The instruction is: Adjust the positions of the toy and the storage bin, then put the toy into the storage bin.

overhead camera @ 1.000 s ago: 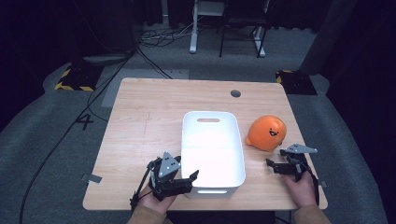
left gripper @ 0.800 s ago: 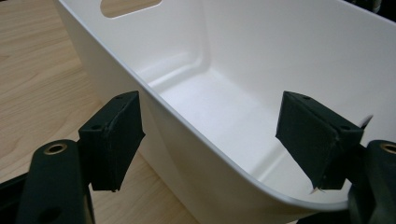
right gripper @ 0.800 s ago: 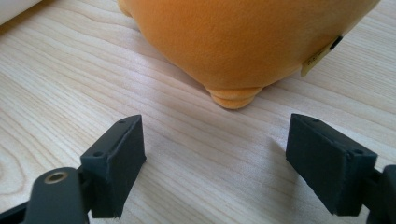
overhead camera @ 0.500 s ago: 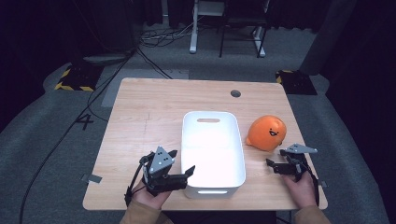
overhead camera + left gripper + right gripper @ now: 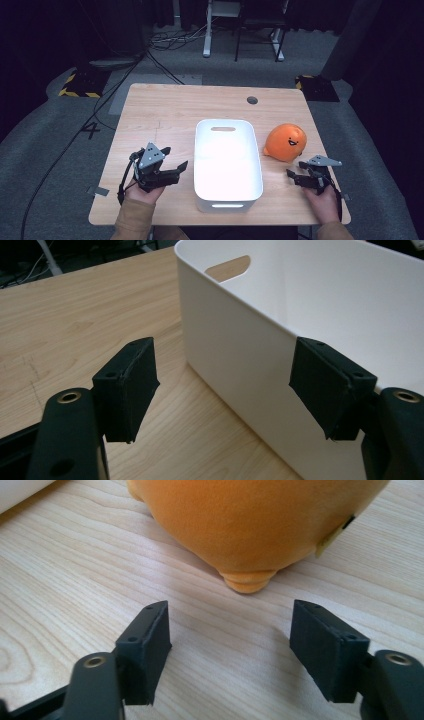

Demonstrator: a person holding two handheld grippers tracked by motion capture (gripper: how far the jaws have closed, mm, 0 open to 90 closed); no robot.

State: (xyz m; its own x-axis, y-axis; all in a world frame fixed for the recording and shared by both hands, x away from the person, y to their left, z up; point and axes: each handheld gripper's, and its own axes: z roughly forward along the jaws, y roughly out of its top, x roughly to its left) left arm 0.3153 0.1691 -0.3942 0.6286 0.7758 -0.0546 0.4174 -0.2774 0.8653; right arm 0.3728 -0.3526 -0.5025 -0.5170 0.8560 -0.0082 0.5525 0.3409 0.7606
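Observation:
A white plastic bin [image 5: 227, 187] stands mid-table, and an orange plush toy [image 5: 285, 142] with a smiling face lies to its right. My left gripper [image 5: 175, 157] hovers just left of the bin, pointing at its long side. In the left gripper view the bin wall [image 5: 240, 345] rises ahead between the parted pads [image 5: 127, 387]; nothing is pressed, and the left gripper [image 5: 225, 370] is open, its jaws having just been closing. My right gripper [image 5: 295, 170] sits below the toy. Its jaws have also just been closing, and the right gripper [image 5: 230, 625] is open over bare wood, short of the toy [image 5: 250, 520].
The wooden table [image 5: 165, 110] has a round cable hole [image 5: 252, 100] at the back right. Beyond the table, cables and chair legs stand on grey floor. Both hands rest close to the front edge.
My left gripper has moved left and away from the front edge, off the bin's near corner to its left side. The right hand has stayed put.

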